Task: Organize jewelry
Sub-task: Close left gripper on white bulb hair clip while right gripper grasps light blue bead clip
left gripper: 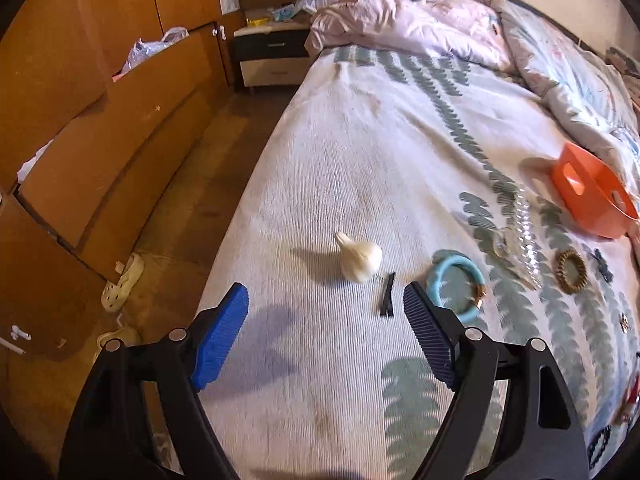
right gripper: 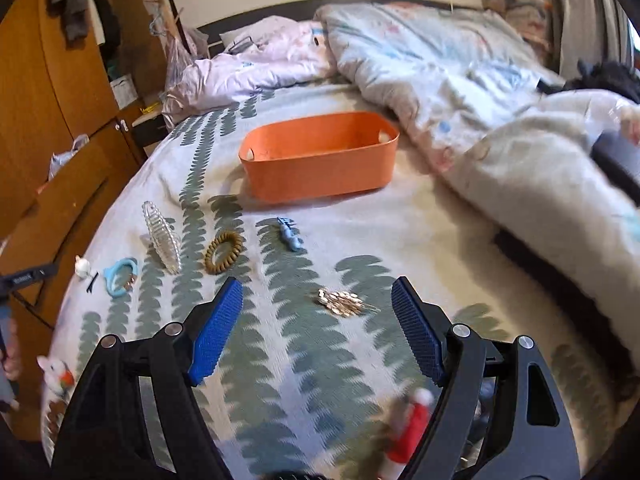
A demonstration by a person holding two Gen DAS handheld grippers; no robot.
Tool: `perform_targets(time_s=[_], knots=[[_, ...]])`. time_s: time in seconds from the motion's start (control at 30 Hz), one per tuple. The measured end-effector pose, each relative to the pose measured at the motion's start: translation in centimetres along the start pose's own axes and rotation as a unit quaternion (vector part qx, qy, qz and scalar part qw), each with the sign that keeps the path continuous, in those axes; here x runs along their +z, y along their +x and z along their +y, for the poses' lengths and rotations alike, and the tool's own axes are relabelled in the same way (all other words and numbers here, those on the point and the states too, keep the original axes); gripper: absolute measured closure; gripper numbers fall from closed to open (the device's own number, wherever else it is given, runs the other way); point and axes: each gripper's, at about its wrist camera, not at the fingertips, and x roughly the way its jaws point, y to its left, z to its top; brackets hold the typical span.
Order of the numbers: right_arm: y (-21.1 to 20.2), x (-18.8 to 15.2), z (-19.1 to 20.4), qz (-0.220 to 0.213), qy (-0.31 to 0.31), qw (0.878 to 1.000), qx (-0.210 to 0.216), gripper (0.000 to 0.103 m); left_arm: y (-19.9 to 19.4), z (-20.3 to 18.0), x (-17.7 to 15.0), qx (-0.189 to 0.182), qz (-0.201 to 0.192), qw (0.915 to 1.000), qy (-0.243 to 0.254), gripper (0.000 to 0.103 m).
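Left tool (left gripper: 324, 300): jaws apart, nothing between them, hovering over the near left part of the bed (left gripper: 360, 140). Just beyond its tips lie a black hair clip (left gripper: 387, 294), a cream ornament (left gripper: 360, 258) and a light blue bracelet (left gripper: 454, 284). Right tool (right gripper: 316, 298): jaws apart, empty, with a gold jewelry piece (right gripper: 343, 302) lying on the bedspread between and just beyond its tips. Farther out sit a brown spiral hair tie (right gripper: 223, 251), a clear hair claw (right gripper: 162, 240) to its left and a small blue clip (right gripper: 290, 234) to its right. The orange basket (right gripper: 320, 172) stands beyond these, near the rumpled duvet (right gripper: 460, 80)
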Motion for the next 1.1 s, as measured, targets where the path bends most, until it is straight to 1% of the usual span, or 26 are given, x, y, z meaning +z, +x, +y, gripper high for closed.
perform_targets(time_s=[0.17, 0.27, 0.37, 0.43, 0.5, 0.57, 0.63, 0.7, 0.83, 0.93, 1.0, 1.1], knots=[[4.7, 1.7, 1.7, 0.032, -0.009, 0.999, -0.003, 0.024, 2.7, -0.4, 1.0, 0.013, 0.024, 0.9996, 0.011, 0.024], [7.6, 3.1, 2.4, 0.046, -0.003, 0.999, -0.016, 0.024, 4.4, 0.0, 1.1, 0.015, 0.049, 0.9987, 0.002, 0.024], [9.4, 4.1, 2.5, 0.058, -0.003, 0.998, -0.023, 0.024, 5.7, 0.3, 1.1, 0.016, 0.064, 0.9978, -0.005, 0.024], [10.5, 4.8, 2.5, 0.065, -0.004, 0.997, -0.034, 0.024, 6.3, 0.1, 1.0, 0.020, 0.072, 0.9972, -0.001, 0.024], [11.4, 5.2, 2.2, 0.082, 0.007, 0.996, -0.026, 0.024, 6.7, 0.0, 1.0, 0.021, 0.076, 0.9969, 0.001, 0.024], [12.0, 5.3, 1.8, 0.095, 0.014, 0.995, -0.026, 0.024, 6.8, -0.2, 1.1, 0.018, 0.079, 0.9967, 0.003, 0.024], [12.5, 5.3, 1.8, 0.104, 0.008, 0.994, -0.035, 0.024, 6.8, -0.3, 1.2, 0.017, 0.079, 0.9967, 0.005, 0.024], [13.2, 5.1, 1.7, 0.117, 0.006, 0.992, -0.035, 0.025, 7.0, -0.5, 1.4, 0.015, 0.083, 0.9964, 0.007, 0.024], [13.7, 4.7, 1.9, 0.126, 0.006, 0.991, -0.033, 0.025, 7.0, -0.7, 1.4, 0.013, 0.085, 0.9963, 0.005, 0.024], [13.7, 4.5, 2.4, 0.127, -0.004, 0.991, -0.030, 0.025, 7.1, -0.9, 1.4, -0.001, 0.095, 0.9955, 0.000, 0.024], [13.8, 4.4, 2.7, 0.124, -0.013, 0.991, -0.038, 0.025, 7.2, -1.1, 1.3, -0.005, 0.098, 0.9952, 0.001, 0.024], [14.1, 4.3, 2.6, 0.128, -0.012, 0.991, -0.040, 0.025, 7.3, -1.4, 1.2, -0.007, 0.101, 0.9949, 0.003, 0.024]])
